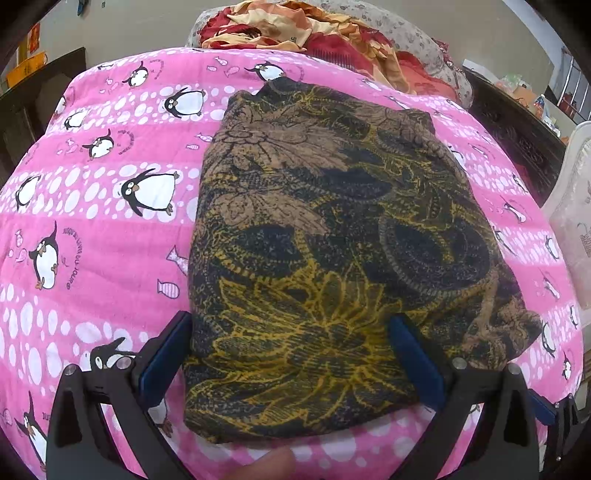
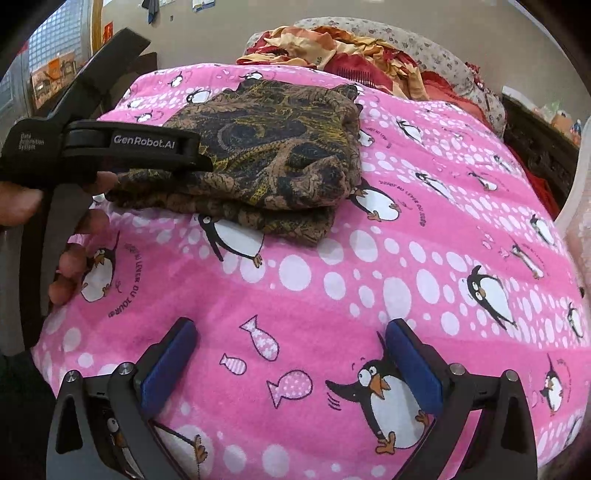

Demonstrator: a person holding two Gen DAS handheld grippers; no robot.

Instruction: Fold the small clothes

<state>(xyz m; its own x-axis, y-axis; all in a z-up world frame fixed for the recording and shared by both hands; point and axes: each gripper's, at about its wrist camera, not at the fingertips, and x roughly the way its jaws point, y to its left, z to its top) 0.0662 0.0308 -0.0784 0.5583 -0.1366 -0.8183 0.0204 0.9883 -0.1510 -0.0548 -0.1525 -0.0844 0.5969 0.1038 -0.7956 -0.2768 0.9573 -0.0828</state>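
Observation:
A folded dark brown and yellow patterned garment point(image 1: 332, 240) lies on the pink penguin bedsheet point(image 1: 103, 229). My left gripper point(image 1: 291, 332) is open, its blue pads straddling the garment's near edge, hovering on or just above it. In the right wrist view the garment point(image 2: 266, 155) lies at the upper left, in several folded layers, with the left gripper's black body point(image 2: 110, 144) over its left edge. My right gripper point(image 2: 291, 332) is open and empty above the bare sheet point(image 2: 406, 240), well apart from the garment.
A heap of red and cream floral fabric point(image 1: 303, 33) lies at the far end of the bed. A dark wooden bed frame point(image 1: 517, 136) and a white plastic chair point(image 1: 572, 221) stand at the right. A hand point(image 2: 77, 240) holds the left gripper.

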